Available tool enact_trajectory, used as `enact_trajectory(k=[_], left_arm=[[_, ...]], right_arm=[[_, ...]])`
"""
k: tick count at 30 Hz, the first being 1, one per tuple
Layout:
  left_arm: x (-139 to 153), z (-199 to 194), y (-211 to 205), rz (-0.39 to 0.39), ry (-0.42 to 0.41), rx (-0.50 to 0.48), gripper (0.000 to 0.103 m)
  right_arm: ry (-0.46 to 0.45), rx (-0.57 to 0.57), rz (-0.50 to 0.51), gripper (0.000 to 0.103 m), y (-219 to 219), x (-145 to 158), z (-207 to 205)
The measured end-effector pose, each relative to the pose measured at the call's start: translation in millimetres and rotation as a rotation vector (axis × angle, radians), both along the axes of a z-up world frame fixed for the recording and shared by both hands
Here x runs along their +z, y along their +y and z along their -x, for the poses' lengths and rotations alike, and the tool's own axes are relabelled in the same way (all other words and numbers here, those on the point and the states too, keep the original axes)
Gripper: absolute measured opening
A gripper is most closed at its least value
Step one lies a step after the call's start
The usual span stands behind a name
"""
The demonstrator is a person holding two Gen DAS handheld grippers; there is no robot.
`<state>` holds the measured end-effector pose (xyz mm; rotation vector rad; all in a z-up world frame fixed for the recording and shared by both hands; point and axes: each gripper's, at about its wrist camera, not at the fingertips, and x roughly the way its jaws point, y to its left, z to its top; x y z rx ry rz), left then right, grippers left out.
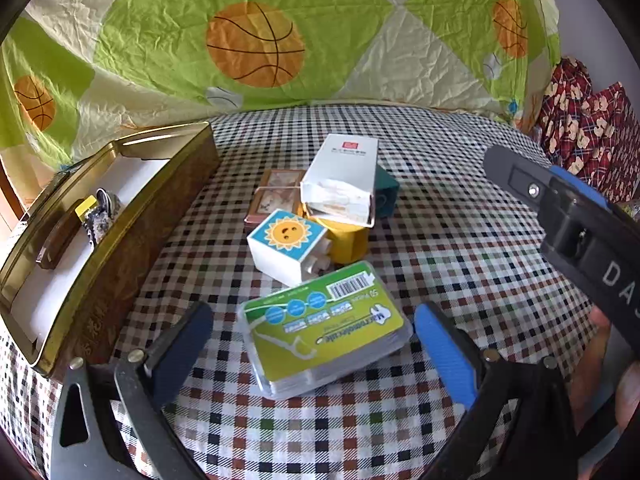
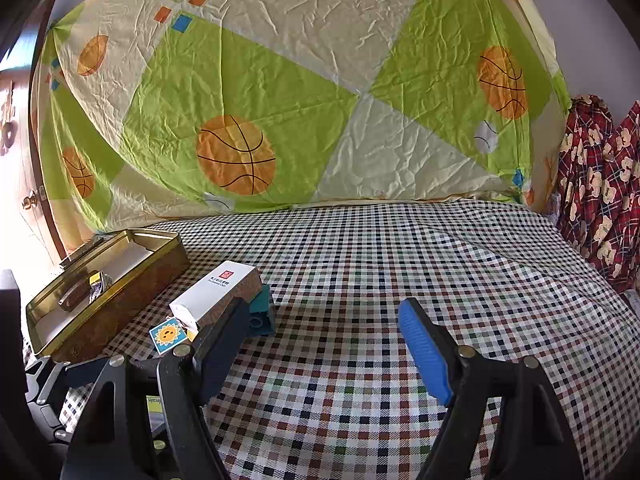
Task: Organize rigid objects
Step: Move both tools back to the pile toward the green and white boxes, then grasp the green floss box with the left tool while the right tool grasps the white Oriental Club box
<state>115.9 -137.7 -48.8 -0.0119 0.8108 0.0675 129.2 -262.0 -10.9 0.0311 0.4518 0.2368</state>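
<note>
A clear floss-pick box with a green label [image 1: 326,328] lies on the checked cloth between my left gripper's [image 1: 316,340] open fingers, not gripped. Behind it sit a white sunflower box [image 1: 286,246], a yellow block [image 1: 348,240], a white carton [image 1: 344,178], a teal block [image 1: 386,190] and a brown framed box [image 1: 274,194]. A gold tin [image 1: 120,232] stands open at left. My right gripper [image 2: 324,344] is open and empty over bare cloth; the carton [image 2: 218,292], teal block [image 2: 262,314] and tin [image 2: 108,292] lie to its left.
The tin holds a brown bar [image 1: 58,240] and a small foil-like item [image 1: 102,214]. A basketball-print sheet [image 1: 256,44] hangs behind the table. Red patterned fabric [image 1: 588,136] sits at the right. The right gripper's body [image 1: 572,224] reaches in from the right.
</note>
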Motion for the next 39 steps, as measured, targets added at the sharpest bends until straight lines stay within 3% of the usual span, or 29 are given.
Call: enact_trajectory(k=[3, 6, 13, 17, 22, 27, 39], left_arm=[[-4.9, -6.8, 0.1, 0.011, 0.047, -0.019, 0.102], [-6.8, -7.4, 2.9, 0.047, 0.062, -0.061, 0.092], [1.9, 8.2, 20.7, 0.123, -0.014, -0.125, 0.092], [9.1, 15.5, 36.6, 0.07, -0.087, -0.094, 0.092], [14.1, 10.8, 65.4, 0.108, -0.112, -0.059, 0.092], [21.3, 8.2, 82.6, 0.093, -0.171, -0.018, 0.092], [24.2, 11.6, 100.5, 0.163, -0.205, -0.003, 0.092]], right_arm=[[-0.001, -0.001, -0.001, 0.079, 0.1, 0.1, -0.1], [0.007, 0.001, -0.004, 0.079, -0.6, -0.5, -1.6], [0.008, 0.004, -0.008, 0.08, -1.1, -0.8, -2.0], [0.0, 0.017, -0.024, 0.08, 2.6, -0.2, -2.8], [0.02, 0.065, -0.018, 0.08, 23.0, 0.3, -14.1], [0.048, 0.101, -0.031, 0.08, 51.6, 9.8, -28.6], [0.224, 0.035, 0.108, 0.076, 104.2, -10.4, -79.7]])
